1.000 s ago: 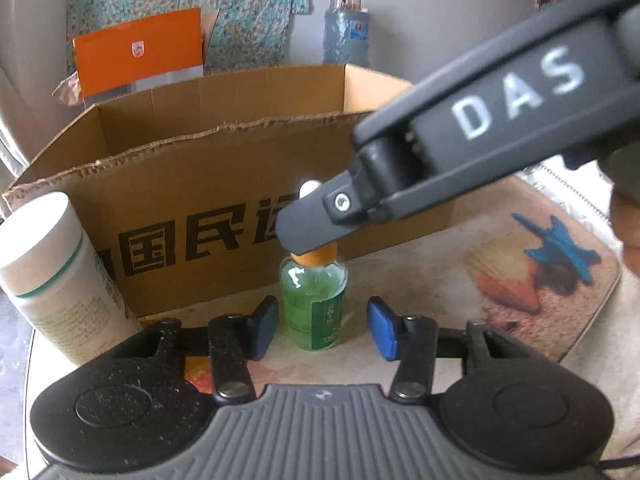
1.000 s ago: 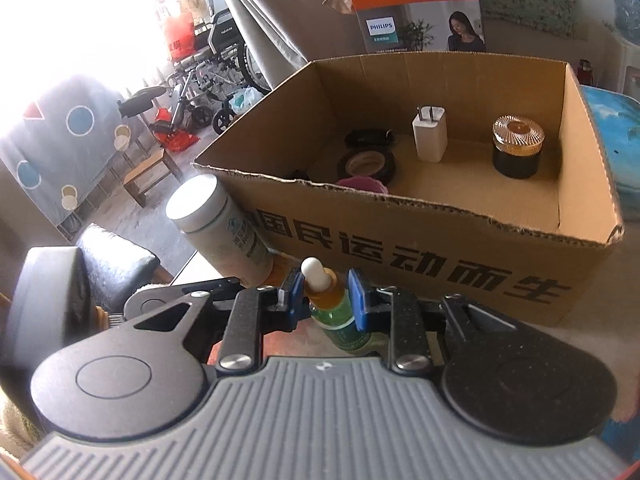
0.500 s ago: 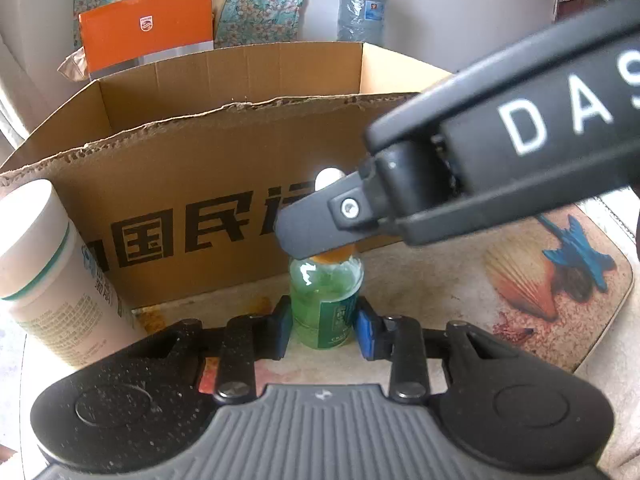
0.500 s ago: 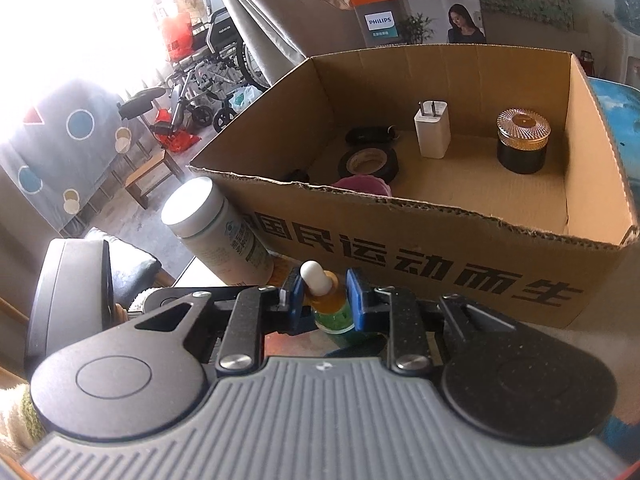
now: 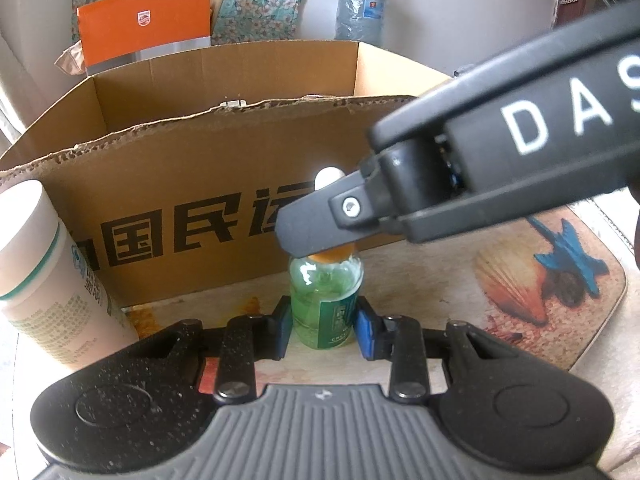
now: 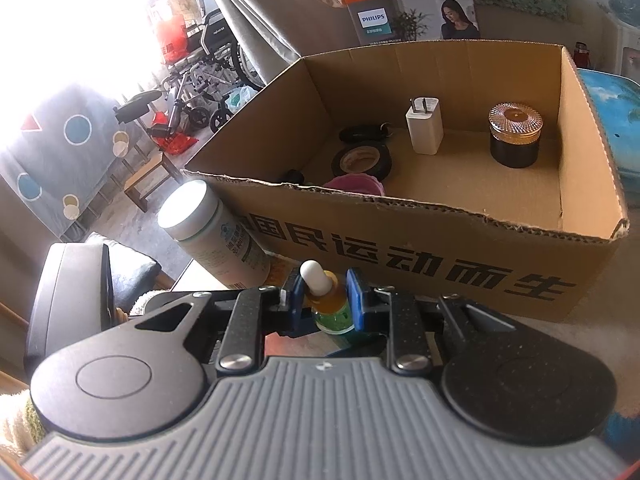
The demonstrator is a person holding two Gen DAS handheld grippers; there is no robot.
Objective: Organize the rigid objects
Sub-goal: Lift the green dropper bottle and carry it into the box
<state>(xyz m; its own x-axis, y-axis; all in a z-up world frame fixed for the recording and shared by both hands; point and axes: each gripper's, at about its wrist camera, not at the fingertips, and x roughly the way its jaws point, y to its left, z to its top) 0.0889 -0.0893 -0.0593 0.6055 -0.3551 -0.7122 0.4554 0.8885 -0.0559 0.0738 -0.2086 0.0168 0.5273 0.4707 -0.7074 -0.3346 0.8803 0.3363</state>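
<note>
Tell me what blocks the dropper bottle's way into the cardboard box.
Only the box's near wall, which rises between the bottle and the open inside; the bottle has to go up over that torn edge. Beyond it, the floor to the right of the pink thing and tape roll is bare. Both grippers are shut on the bottle.

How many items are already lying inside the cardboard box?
5 visible: a white charger near the back, a dark jar back right, a tape roll in the middle, a black item behind it, and a pink thing against the front wall, which may hide more.
</note>
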